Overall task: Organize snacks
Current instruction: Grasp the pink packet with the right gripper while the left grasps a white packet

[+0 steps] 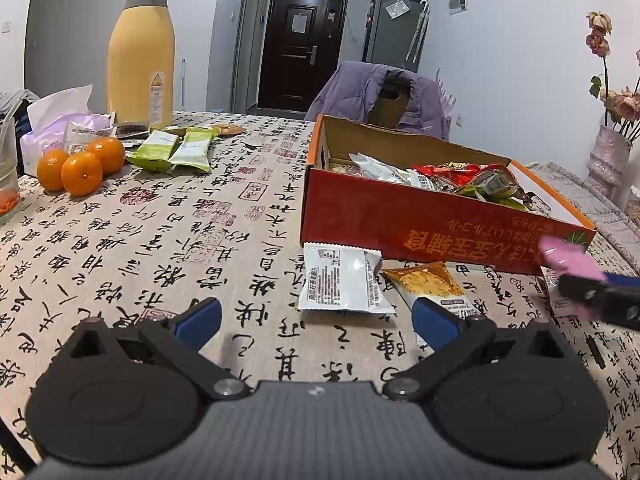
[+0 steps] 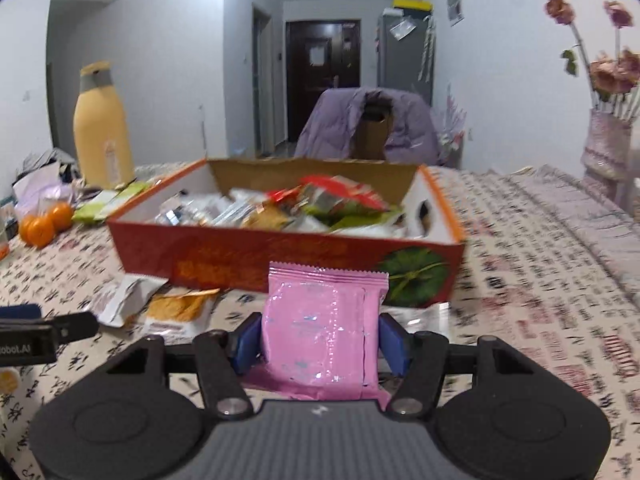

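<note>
My right gripper [image 2: 320, 340] is clamped on a pink packet [image 2: 324, 332], its two blue pads pressing the packet's left and right edges, and the packet stands upright between them with its crimped top edge pointing away from me. Straight ahead of that gripper, just beyond the packet, sits the red cardboard box [image 2: 240, 264] with its open top showing a heap of mixed snack wrappers in red, green and silver. In front of the box's near wall, off to the left of my right gripper, a white packet [image 2: 124, 300] and an orange packet [image 2: 180, 308] lie flat on the tablecloth [image 2: 540, 300]. My left gripper [image 1: 316, 320] hangs released above the cloth, its blue pads spread wide with nothing between them; the white packet lies just ahead of it and the orange one is near its right pad. From the left wrist view the pink packet shows as a blur at the far right, against the box's near corner. Further ahead and to the left of the left gripper are three oranges [image 1: 80, 168] touching one another, two green packets [image 1: 172, 152] side by side, and a tall yellow flask [image 1: 140, 52] behind them
</note>
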`<state>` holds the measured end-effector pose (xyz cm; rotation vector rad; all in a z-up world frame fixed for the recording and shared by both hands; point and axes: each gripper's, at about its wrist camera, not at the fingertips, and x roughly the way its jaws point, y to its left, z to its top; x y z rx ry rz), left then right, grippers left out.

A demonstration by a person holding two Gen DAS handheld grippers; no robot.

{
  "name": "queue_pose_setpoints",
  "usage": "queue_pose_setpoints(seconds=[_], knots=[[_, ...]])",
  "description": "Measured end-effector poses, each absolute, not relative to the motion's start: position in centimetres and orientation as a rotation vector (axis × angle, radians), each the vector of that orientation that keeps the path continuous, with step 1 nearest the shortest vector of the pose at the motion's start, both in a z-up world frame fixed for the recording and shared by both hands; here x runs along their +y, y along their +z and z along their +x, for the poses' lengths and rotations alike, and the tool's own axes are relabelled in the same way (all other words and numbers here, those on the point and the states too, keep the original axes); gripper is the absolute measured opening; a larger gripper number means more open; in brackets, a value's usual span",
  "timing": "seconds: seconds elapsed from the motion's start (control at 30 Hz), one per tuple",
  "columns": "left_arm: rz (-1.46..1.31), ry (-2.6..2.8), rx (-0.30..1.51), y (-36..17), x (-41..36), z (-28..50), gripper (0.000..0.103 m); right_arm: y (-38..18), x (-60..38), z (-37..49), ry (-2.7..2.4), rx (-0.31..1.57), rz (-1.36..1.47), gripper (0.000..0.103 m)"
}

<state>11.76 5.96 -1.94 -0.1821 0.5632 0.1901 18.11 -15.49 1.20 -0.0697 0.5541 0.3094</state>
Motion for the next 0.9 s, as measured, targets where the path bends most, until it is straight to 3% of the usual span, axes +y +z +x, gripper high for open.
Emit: queue_pose_setpoints(seconds=[0.33, 0.9], knots=[[-0.153, 0.218, 0.589, -1.9, 5.7, 12.1, 0.103, 0.7, -20.5, 19.4, 0.194, 0.523, -0.009, 0.061], [-0.045, 0.274, 0.731, -1.0, 5.3, 18.1, 0.103, -0.4, -20.2, 18.9, 0.224, 0.486, 0.007, 0.061]])
